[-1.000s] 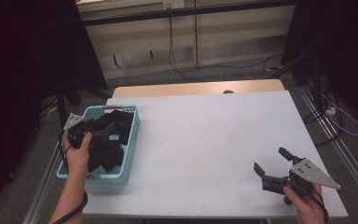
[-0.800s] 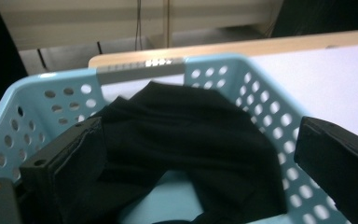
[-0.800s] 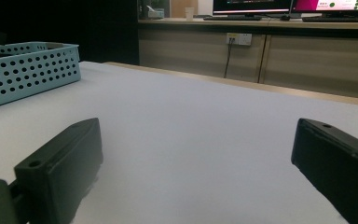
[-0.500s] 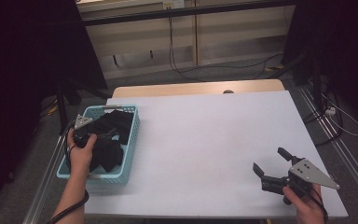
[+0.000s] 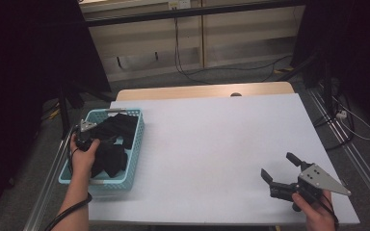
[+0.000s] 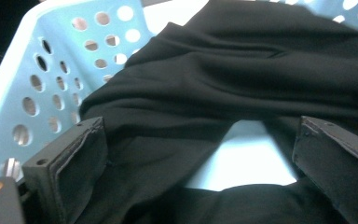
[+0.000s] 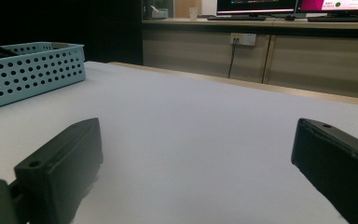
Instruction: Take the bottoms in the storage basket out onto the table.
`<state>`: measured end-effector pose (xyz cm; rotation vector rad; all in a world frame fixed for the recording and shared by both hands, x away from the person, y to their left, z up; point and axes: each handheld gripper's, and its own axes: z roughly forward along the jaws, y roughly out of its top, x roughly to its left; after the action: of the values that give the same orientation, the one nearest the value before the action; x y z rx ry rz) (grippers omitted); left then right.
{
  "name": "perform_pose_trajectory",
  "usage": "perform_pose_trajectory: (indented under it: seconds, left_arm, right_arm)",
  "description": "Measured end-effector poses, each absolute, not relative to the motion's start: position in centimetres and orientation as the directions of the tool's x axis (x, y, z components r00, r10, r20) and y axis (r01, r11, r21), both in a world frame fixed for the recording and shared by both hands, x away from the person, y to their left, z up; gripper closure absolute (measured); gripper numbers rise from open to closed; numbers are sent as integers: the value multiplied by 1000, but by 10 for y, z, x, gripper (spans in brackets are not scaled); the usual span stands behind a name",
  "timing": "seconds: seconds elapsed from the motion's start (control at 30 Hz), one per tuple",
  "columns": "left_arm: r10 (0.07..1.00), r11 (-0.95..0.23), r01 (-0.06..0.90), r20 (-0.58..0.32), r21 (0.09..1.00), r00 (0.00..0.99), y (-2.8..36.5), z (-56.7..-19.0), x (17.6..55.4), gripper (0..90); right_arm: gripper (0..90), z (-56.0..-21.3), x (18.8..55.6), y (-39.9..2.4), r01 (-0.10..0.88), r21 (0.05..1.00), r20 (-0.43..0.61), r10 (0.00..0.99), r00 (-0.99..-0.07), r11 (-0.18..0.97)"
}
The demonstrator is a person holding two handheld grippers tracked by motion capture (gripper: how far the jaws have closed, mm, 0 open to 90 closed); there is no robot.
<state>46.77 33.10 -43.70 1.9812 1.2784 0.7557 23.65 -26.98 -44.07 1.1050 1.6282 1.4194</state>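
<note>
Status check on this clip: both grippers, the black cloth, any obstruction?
Left hand-held gripper open, down in the blue basket, jaws astride the black cloth. Right hand-held gripper open, idle over the bare white table. Nothing in the way.

Lab: monitors (image 7: 303,5), black curtains (image 5: 29,72)

I see a white table (image 5: 221,144) with a wooden edge strip (image 5: 202,91) at its far side. Beyond it, cables (image 5: 231,67) trail over the floor below a wall socket (image 7: 242,38), and 2 monitors (image 7: 256,5) stand on the counter.
</note>
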Motion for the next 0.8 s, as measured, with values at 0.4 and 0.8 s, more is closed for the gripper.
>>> perform_pose_trajectory:
  seconds: [0.4,0.8]
  left_arm:
    - [901,-372,537,154,757,407,329,-440,468,14]
    - [887,-386,577,119,720,445,324,-447,470,42]
  right_arm:
    - [11,-440,236,-269,150,988,26,917,-399,37]
    - [11,-440,235,-268,151,988,24,914,-404,41]
